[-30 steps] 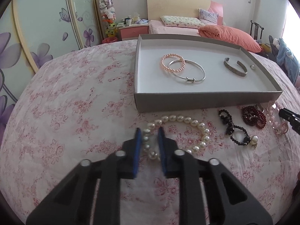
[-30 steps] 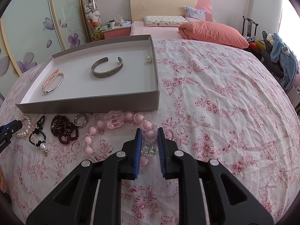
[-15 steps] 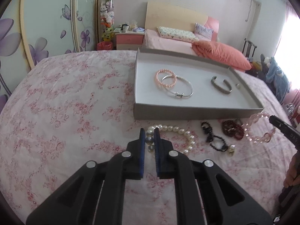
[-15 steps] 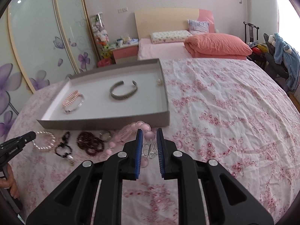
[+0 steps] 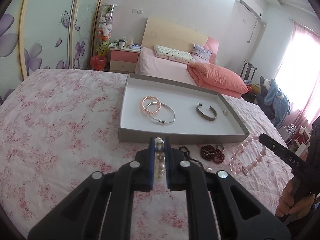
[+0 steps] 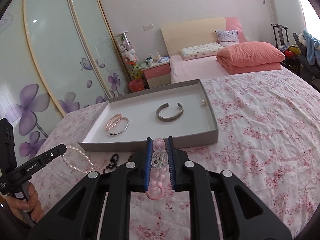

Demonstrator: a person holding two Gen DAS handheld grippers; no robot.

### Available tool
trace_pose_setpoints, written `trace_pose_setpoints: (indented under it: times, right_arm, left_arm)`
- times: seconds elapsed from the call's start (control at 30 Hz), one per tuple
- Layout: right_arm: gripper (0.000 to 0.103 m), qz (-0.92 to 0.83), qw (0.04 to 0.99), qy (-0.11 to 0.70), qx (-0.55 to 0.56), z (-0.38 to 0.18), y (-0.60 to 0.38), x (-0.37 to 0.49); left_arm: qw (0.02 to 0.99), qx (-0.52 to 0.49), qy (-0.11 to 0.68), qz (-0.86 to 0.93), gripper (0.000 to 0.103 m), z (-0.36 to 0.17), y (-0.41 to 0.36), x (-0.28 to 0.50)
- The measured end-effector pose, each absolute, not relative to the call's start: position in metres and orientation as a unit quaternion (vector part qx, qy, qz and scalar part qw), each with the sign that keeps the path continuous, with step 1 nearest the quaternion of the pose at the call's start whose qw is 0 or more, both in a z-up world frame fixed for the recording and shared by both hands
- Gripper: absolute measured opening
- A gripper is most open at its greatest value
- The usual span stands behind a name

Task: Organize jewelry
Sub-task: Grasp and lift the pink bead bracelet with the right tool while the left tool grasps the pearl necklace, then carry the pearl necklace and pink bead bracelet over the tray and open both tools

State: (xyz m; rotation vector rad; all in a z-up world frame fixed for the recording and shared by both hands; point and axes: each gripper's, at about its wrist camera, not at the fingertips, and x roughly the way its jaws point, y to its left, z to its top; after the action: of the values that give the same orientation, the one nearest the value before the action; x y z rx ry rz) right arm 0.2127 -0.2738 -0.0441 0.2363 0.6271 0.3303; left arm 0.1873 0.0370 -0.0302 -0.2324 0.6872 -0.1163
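Through the left wrist camera we see our left tongs [image 5: 159,140] clamped on a white pearl bracelet [image 5: 159,160], its beads stacked in a line between the blue pads. The right wrist camera shows what that view hides: the rest of the pearl loop [image 6: 77,159] hanging free from the tong tip above the bedspread. Likewise, the right tongs [image 6: 159,140] are closed on a bracelet of large translucent pink beads [image 6: 158,172] with a clear charm, and only the left camera shows that loop [image 5: 248,156] dangling whole below the black finger, lifted off the cloth. Each camera also catches the opposite hand [image 5: 290,202] on its handle.

Just beyond the tongs, on the pink floral bedspread [image 5: 60,120], lie a black bead strand [image 5: 190,156], a dark red bead bracelet [image 5: 212,153] and a small metal ring [image 5: 220,146]; the right view mostly hides these behind its tongs.

Past them sits the shallow grey cardboard tray with a white floor [image 5: 180,137]. Inside, at its left, a small pink pearl bracelet [image 5: 151,106] overlaps a thin silver bangle [image 5: 161,113]. Towards the right lie an open engraved silver cuff [image 5: 206,111] and, near the right wall, a single loose pearl [image 5: 224,112].

Farther off stand a second bed with an orange folded quilt [image 5: 216,78] and a pink bedside cabinet [image 5: 124,60].
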Motion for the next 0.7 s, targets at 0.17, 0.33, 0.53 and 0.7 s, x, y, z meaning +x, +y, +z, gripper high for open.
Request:
trace_pose_setpoints:
  times: [0.17, 0.33, 0.53, 0.7]
  right_arm:
    - [0.016, 0.163, 0.933, 0.299, 0.117, -0.044, -0.271, 0.209]
    - [0.016, 0.163, 0.937, 0.288, 0.113, -0.04, -0.27, 0.205]
    - [0.016, 0.159, 0.944, 0.27, 0.103, -0.034, -0.266, 0.199]
    - [0.016, 0.154, 0.952, 0.248, 0.09, -0.027, -0.264, 0.191]
  left_arm:
    - [0.936, -0.114, 0.328, -0.055, 0.01, -0.028, 0.034, 0.184]
    - [0.942, -0.108, 0.314, -0.046, 0.01, -0.023, 0.03, 0.18]
    - [0.948, -0.094, 0.302, -0.036, 0.01, -0.02, 0.027, 0.176]
    - [0.955, -0.072, 0.286, -0.022, 0.01, -0.016, 0.022, 0.17]
